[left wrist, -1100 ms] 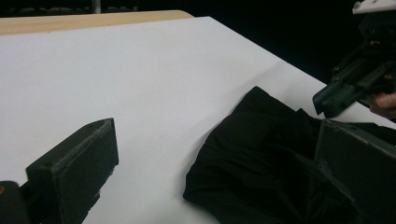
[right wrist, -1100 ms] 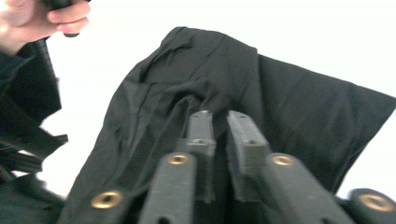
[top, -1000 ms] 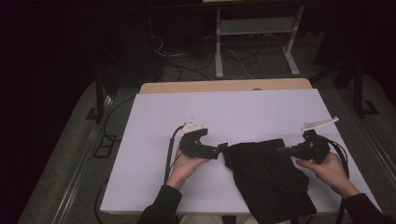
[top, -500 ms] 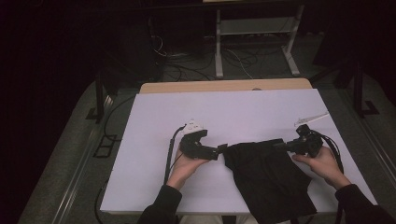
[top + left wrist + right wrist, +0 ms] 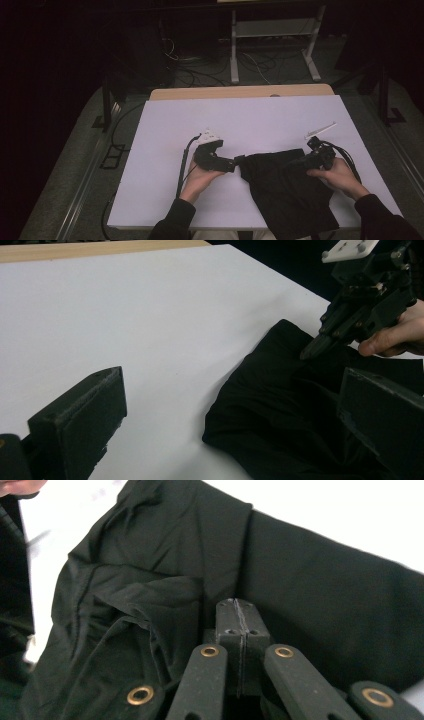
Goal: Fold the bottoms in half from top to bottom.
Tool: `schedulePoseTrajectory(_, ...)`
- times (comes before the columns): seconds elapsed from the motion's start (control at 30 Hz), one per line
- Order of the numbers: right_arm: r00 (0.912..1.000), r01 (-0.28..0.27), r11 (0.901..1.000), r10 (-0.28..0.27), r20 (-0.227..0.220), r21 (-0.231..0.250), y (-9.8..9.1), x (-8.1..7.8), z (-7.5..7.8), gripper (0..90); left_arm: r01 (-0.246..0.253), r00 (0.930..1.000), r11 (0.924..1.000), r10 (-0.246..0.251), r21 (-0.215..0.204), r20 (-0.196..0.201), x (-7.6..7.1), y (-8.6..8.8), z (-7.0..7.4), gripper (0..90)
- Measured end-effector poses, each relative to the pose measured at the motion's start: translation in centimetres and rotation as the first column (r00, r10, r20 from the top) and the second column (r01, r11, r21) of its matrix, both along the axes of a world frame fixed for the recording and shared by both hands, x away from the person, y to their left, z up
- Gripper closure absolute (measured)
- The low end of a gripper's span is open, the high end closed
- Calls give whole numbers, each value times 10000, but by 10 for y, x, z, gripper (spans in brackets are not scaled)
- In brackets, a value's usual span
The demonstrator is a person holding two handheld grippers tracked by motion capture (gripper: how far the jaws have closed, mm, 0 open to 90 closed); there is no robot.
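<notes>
Claws, two: left claw (image 5: 234, 163) agape, right claw (image 5: 295, 164) apparently closed above one black cloth (image 5: 285, 192).

One overhead camera, two riding close on the tools

The high view looks forward and down over the whole bench (image 5: 165, 130); both tool cameras sit low and near, sharing the black cloth (image 5: 280, 415).

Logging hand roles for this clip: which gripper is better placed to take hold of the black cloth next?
Left. The left gripper has its jaws wide open around the edge of the black crumpled cloth garment. The right gripper is shut, its tip over the cloth's far side, and would probably need to open first.
</notes>
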State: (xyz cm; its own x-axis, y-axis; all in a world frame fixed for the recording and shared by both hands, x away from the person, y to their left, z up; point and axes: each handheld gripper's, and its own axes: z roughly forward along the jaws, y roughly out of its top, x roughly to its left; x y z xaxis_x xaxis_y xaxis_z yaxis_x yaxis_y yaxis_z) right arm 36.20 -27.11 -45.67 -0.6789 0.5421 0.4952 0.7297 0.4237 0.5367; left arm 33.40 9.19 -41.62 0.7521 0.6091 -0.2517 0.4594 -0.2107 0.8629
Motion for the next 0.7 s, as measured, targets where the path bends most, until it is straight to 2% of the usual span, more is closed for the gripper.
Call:
schedulePoseTrajectory(0.1,9992,-346,9993,349,-210,118,6,-1,-1,886,-2,10000,10000,2,14,10,0,-1,0,0)
schedulePoseTrajectory(0.17,9981,-514,9977,528,-326,439,7,-2,-1,886,-2,10000,10000,2,2,10,0,-1,0,0)
schedulePoseTrajectory(0.3,9962,-734,9959,757,-423,529,10,-4,2,886,-17,10000,10000,17,3,16,0,-1,0,0)
schedulePoseTrajectory(0.4,9943,-889,9951,912,-544,422,12,-5,0,886,-35,10000,10000,35,-32,-12,0,-1,0,0)
schedulePoseTrajectory(0.47,9926,-941,9955,949,-756,150,15,-5,-3,886,-34,10000,10000,34,-4,6,0,-1,0,0)
schedulePoseTrajectory(0.53,9892,-1067,9938,1092,-977,309,17,-5,-4,886,-14,10000,10000,14,2,12,0,0,0,0)
schedulePoseTrajectory(0.7,9816,-1562,9852,1628,-996,703,23,-12,2,886,-77,10000,10000,77,-16,18,1,1,0,0)
